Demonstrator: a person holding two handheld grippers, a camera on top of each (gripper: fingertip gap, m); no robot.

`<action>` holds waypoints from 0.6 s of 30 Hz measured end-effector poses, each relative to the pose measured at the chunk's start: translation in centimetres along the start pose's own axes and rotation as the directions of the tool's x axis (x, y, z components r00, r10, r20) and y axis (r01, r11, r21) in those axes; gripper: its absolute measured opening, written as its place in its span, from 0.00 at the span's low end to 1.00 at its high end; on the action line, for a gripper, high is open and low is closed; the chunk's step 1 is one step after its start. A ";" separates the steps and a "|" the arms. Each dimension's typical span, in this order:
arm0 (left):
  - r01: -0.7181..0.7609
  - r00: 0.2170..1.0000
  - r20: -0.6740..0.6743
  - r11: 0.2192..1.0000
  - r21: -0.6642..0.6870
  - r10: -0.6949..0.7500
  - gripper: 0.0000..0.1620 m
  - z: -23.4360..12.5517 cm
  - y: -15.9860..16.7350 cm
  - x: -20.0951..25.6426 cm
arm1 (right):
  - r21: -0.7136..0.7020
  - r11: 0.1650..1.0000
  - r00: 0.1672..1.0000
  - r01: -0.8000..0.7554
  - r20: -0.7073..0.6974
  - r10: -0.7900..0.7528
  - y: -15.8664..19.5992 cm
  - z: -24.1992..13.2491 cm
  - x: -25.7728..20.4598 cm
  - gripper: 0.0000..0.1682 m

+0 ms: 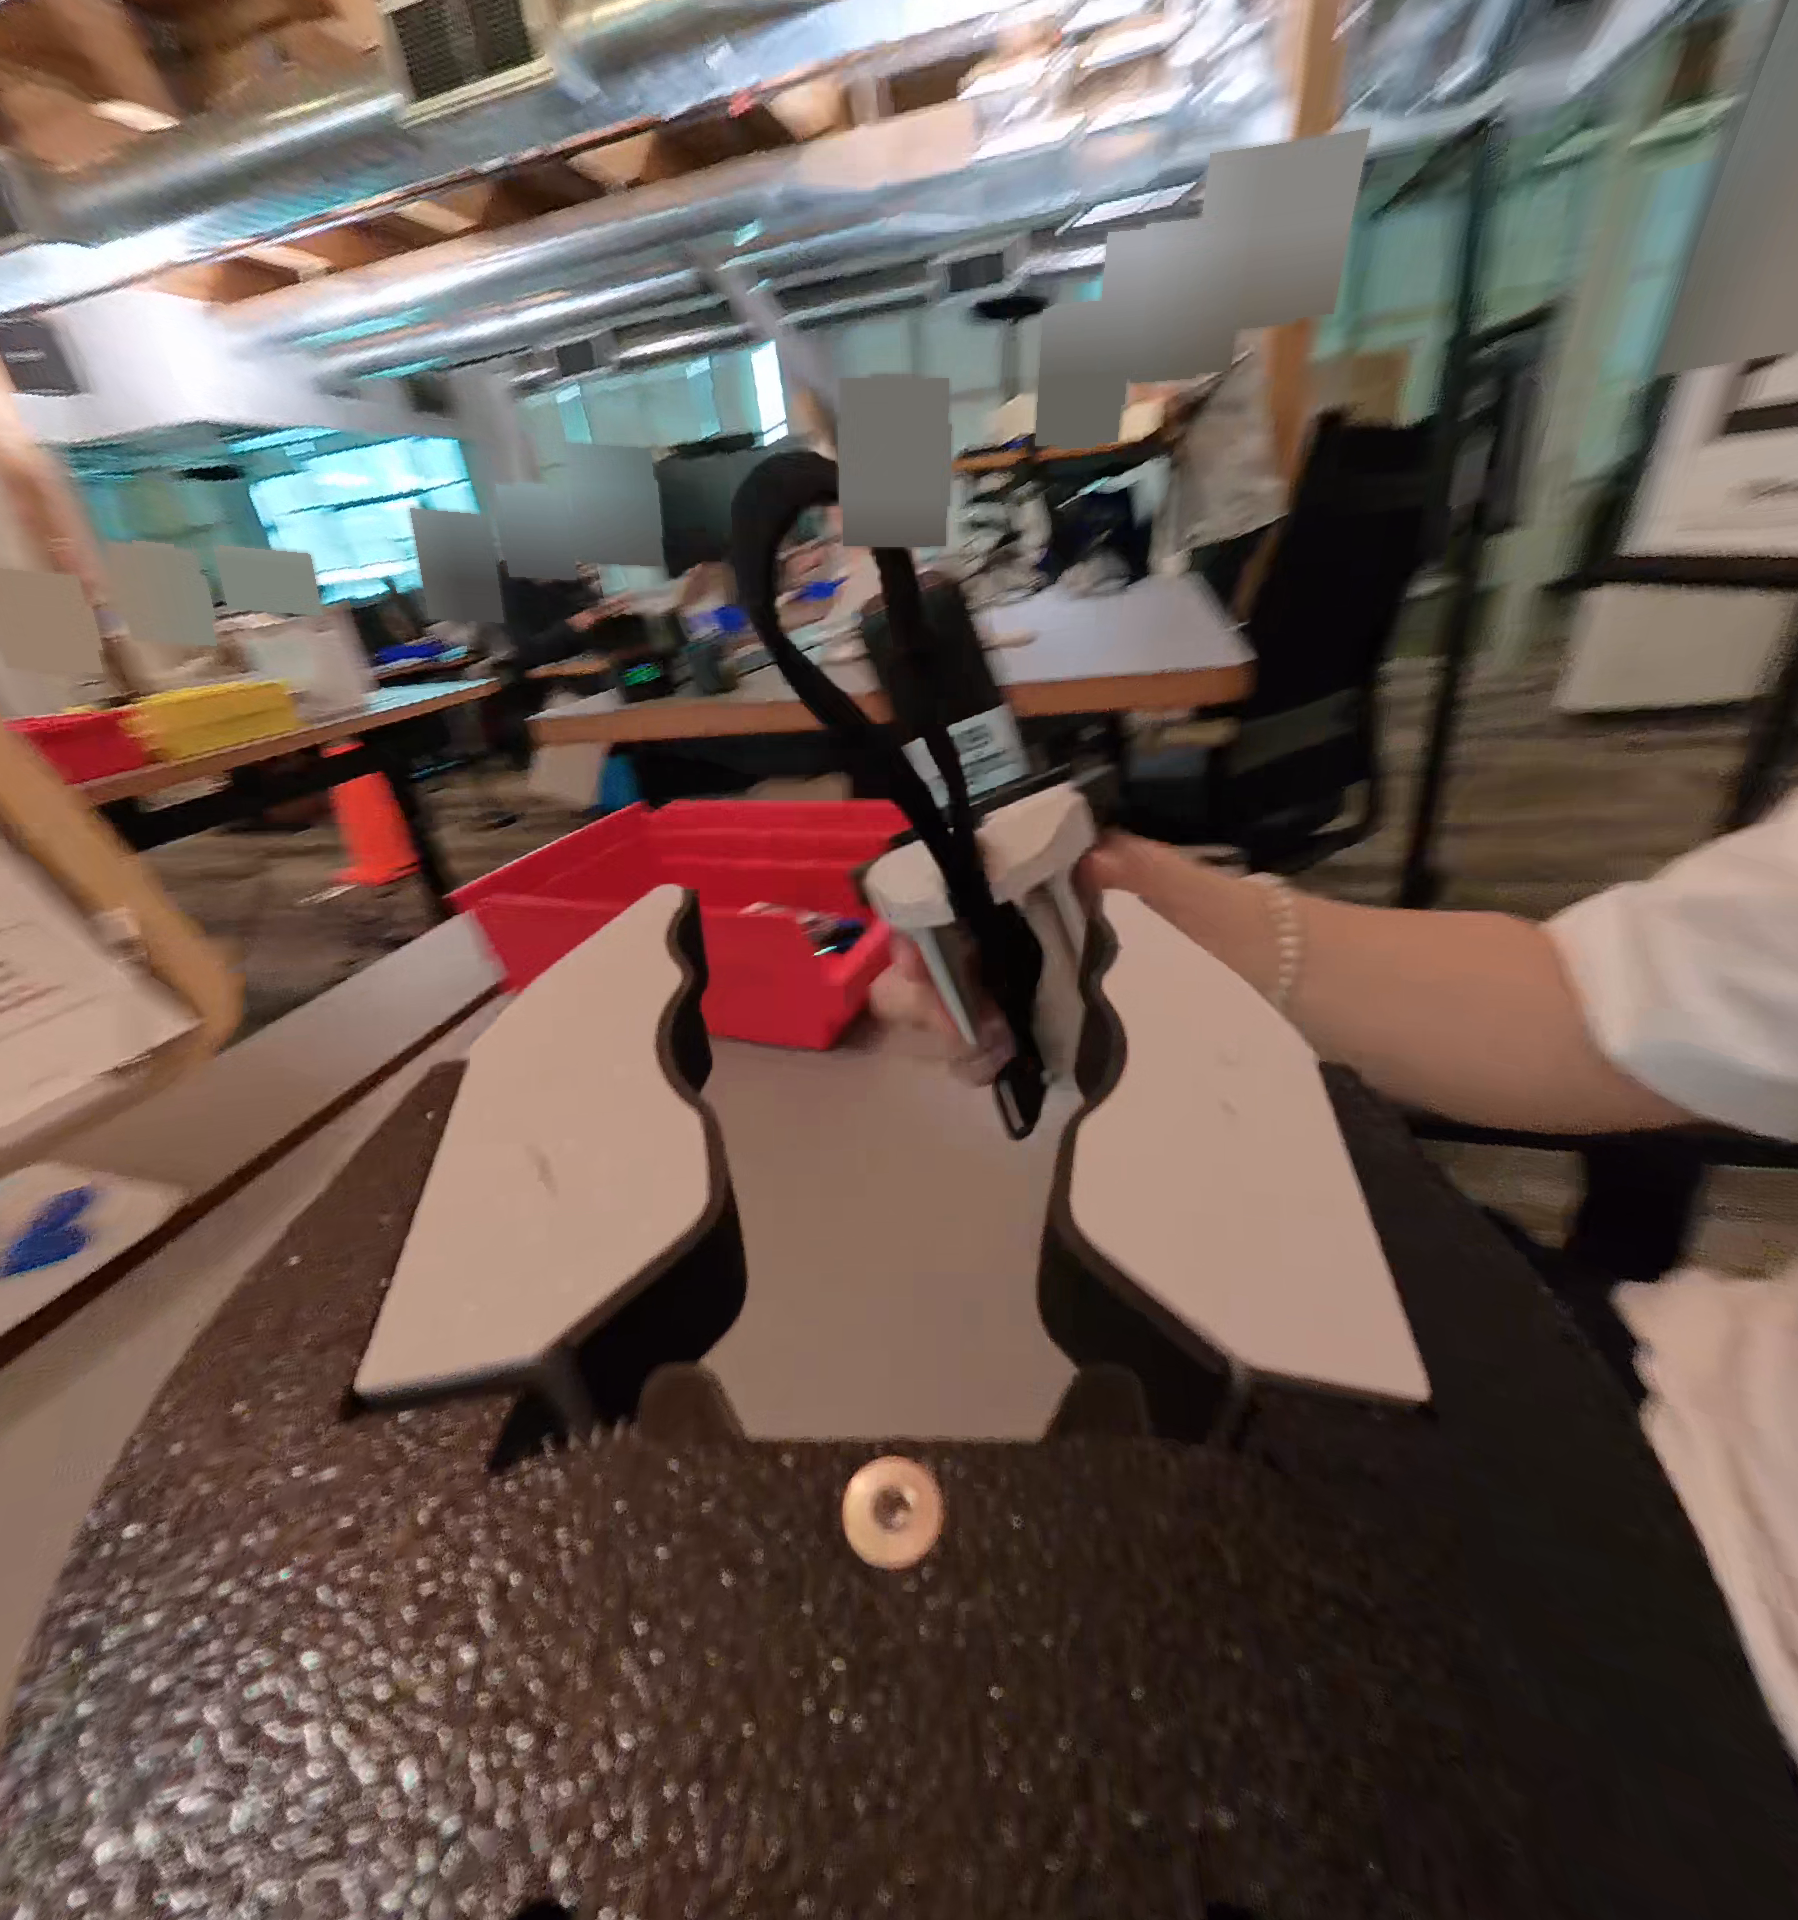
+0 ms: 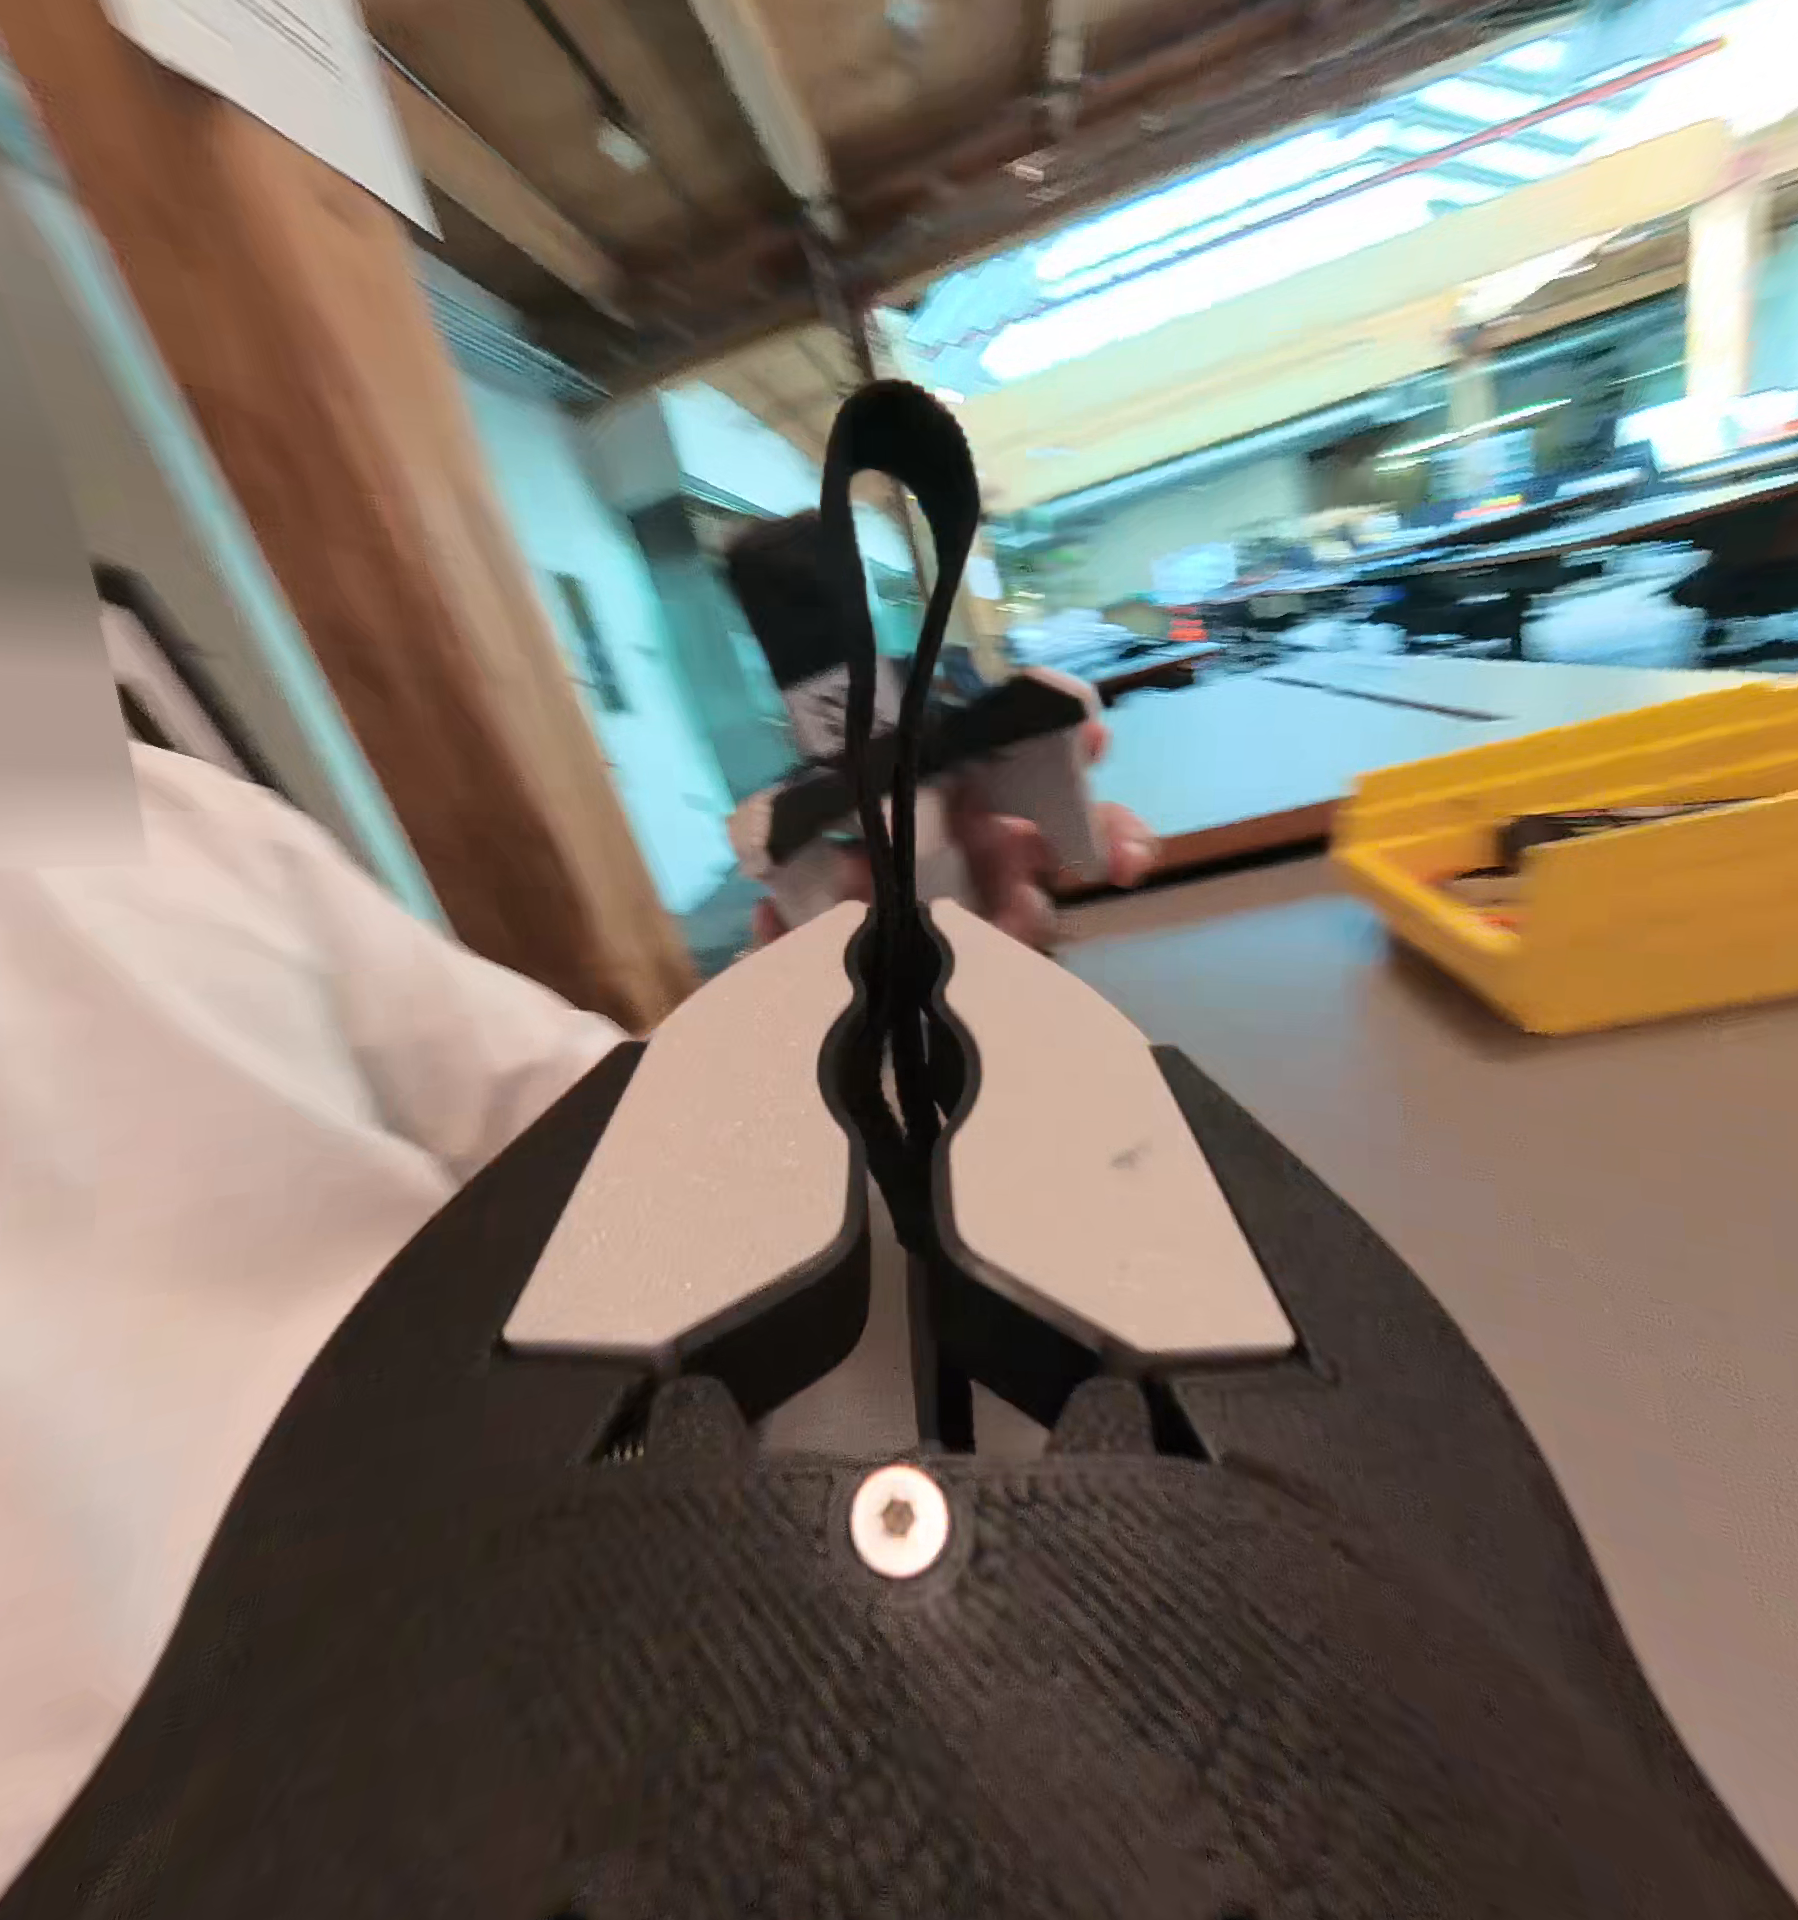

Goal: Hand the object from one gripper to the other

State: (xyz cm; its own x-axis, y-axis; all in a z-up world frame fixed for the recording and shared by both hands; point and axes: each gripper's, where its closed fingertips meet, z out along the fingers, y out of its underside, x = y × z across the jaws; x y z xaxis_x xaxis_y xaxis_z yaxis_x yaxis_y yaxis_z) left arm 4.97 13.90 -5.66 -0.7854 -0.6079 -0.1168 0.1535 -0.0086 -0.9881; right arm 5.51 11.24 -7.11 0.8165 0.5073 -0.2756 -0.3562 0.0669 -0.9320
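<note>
Strap, black and doubled into a loop, is pinched between the jaws of the right gripper; the loop stands up above the fingertips, and its lower ends run down between the grey finger pads toward the gripper body. In the left wrist view the same strap rises from the right gripper, which sits just ahead of and slightly right of the left gripper. The left gripper's jaws stand wide apart with nothing between them; the strap's lower end hangs close to its right fingertip, though whether they touch cannot be told. A hand with a bracelet at the wrist holds the right gripper. Behind it, a red bin sits on the grey tabletop. In the right wrist view the left gripper shows beyond the strap, blurred, and a yellow bin rests on the tabletop to the right.
</note>
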 end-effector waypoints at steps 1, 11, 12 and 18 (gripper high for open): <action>0.035 0.996 -0.079 0.999 0.042 -0.032 0.38 -0.2 -0.2 0.7 | 0.009 0.998 0.995 -0.064 0.079 0.063 0.0 0.1 -0.9 0.03; 0.060 0.922 -0.387 0.986 0.157 0.006 0.15 -0.9 0.2 5.0 | -0.192 0.949 0.894 -0.251 0.330 0.303 4.2 2.3 -4.4 0.03; 0.059 0.917 -0.398 0.985 0.164 0.011 0.14 -1.0 0.1 5.2 | -0.192 0.947 0.894 -0.257 0.324 0.308 4.3 2.4 -4.3 0.03; 0.040 0.965 -0.260 0.997 0.063 -0.023 0.09 0.2 1.1 3.2 | -0.143 0.982 0.991 -0.120 0.039 0.126 4.4 2.0 0.4 0.17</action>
State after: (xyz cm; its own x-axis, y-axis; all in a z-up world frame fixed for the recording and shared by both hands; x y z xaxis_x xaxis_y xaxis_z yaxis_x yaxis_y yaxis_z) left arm 2.75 11.79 -7.13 -0.9174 -0.3806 -0.1162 0.1590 -0.0827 -0.9838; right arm 3.33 13.45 -10.85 0.7464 0.5451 -0.3818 -0.3826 -0.1178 -0.9164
